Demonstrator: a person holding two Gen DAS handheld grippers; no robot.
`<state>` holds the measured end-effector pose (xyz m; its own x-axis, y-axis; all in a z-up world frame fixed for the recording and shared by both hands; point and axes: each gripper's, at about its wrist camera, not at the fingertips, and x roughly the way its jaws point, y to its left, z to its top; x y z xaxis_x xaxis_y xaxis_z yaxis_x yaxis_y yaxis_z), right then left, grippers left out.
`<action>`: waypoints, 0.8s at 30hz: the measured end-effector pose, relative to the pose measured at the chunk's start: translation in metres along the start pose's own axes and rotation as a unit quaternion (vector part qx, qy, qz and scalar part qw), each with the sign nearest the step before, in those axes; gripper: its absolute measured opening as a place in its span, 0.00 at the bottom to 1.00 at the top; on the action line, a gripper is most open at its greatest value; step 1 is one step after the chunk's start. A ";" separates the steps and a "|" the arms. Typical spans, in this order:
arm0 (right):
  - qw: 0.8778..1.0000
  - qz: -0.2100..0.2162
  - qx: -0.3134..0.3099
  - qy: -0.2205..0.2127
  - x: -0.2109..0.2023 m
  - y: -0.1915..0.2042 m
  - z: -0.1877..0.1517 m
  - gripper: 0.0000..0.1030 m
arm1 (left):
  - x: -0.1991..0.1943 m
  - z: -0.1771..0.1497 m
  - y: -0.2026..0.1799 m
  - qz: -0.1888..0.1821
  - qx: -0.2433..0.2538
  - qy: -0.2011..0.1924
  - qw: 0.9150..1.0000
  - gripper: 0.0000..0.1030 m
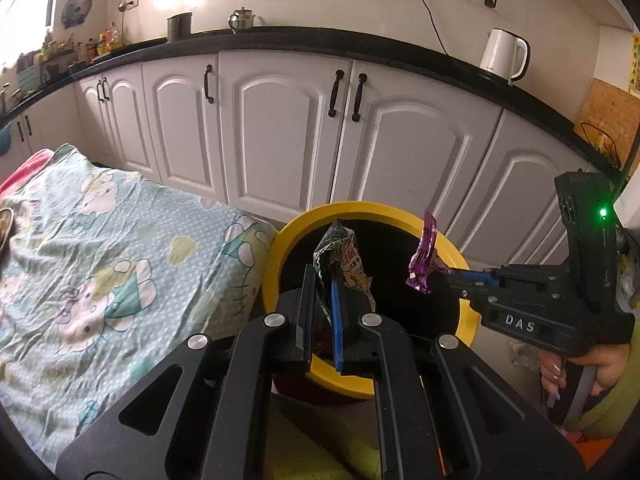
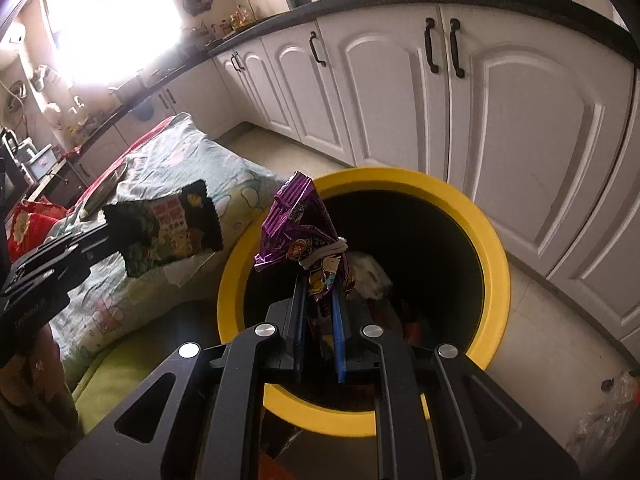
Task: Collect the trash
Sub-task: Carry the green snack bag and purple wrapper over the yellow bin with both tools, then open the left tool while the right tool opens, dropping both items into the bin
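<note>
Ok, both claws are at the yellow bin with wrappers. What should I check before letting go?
1. Left claw shut on the green snack wrapper: ok.
2. Right claw shut on the purple wrapper: ok.
3. Purple wrapper over the yellow bin opening: ok in both views.
4. Green snack wrapper over the opening: cannot tell; the left wrist view lines it up with the opening, the right wrist view shows it off to the side, in front of the patterned cloth.
5. Room in the bin: ok, trash lies low inside.
6. The two claws apart from each other: ok.
</note>
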<state>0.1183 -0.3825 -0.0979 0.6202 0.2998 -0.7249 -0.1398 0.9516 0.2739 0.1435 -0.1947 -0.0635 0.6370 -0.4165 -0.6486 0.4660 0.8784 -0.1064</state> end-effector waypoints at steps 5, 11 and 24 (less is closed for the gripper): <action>1.000 -0.001 0.008 0.008 0.002 -0.005 -0.005 0.12 | 0.012 0.002 -0.004 -0.003 0.000 0.011 1.000 0.03; 1.000 -0.002 0.023 0.010 0.004 -0.013 -0.006 0.12 | 0.027 0.004 -0.002 -0.008 -0.008 0.025 1.000 0.03; 0.999 -0.022 0.038 -0.001 -0.001 -0.024 -0.004 0.24 | 0.042 0.010 -0.004 -0.018 0.002 0.036 0.999 0.22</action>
<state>0.1178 -0.4051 -0.1056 0.6253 0.2574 -0.7367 -0.0528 0.9558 0.2892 0.1746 -0.2185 -0.0831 0.5735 -0.4295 -0.6976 0.4904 0.8621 -0.1277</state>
